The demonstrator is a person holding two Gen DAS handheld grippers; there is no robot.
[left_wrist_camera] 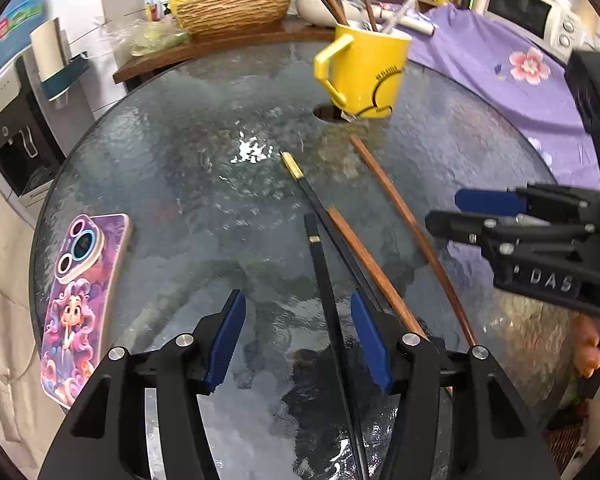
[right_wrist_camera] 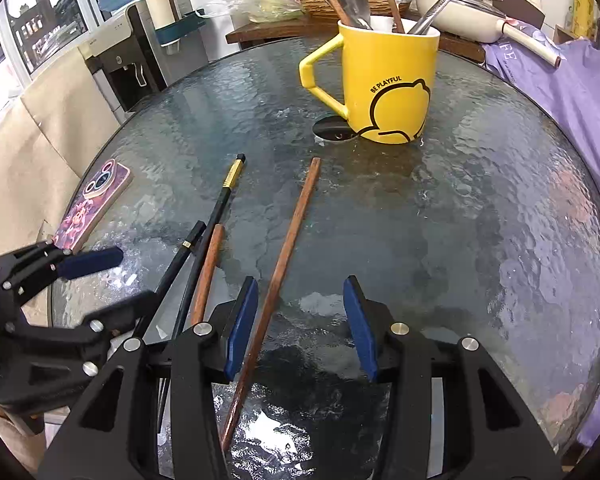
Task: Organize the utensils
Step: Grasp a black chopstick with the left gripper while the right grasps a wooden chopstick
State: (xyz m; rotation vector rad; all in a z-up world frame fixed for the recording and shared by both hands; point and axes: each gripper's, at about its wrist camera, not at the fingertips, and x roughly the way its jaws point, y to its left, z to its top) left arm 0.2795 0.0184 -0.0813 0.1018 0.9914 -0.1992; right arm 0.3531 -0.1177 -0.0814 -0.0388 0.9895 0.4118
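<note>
A yellow mug (left_wrist_camera: pixel 368 68) (right_wrist_camera: pixel 392 80) stands at the far side of the round glass table (left_wrist_camera: pixel 204 120), holding spoons and chopsticks. Two black chopsticks (left_wrist_camera: pixel 320 272) (right_wrist_camera: pixel 184 252) and two brown chopsticks (left_wrist_camera: pixel 412 232) (right_wrist_camera: pixel 292 232) lie loose on the glass. My left gripper (left_wrist_camera: pixel 298 338) is open low over the table, with one black chopstick lying between its blue pads and untouched. My right gripper (right_wrist_camera: pixel 300 324) is open too, and the long brown chopstick runs between its pads, close to the left one. Each gripper also shows in the other's view (left_wrist_camera: pixel 464 212) (right_wrist_camera: pixel 116 284).
A phone in a purple cartoon case (left_wrist_camera: pixel 76 304) (right_wrist_camera: pixel 96 204) lies at the table's left edge. A round hole (right_wrist_camera: pixel 332 130) in the glass sits beside the mug. Purple cloth (left_wrist_camera: pixel 500 60) covers the right side, with a microwave (left_wrist_camera: pixel 532 16) behind it; a wicker basket (left_wrist_camera: pixel 236 8) sits on the shelf beyond.
</note>
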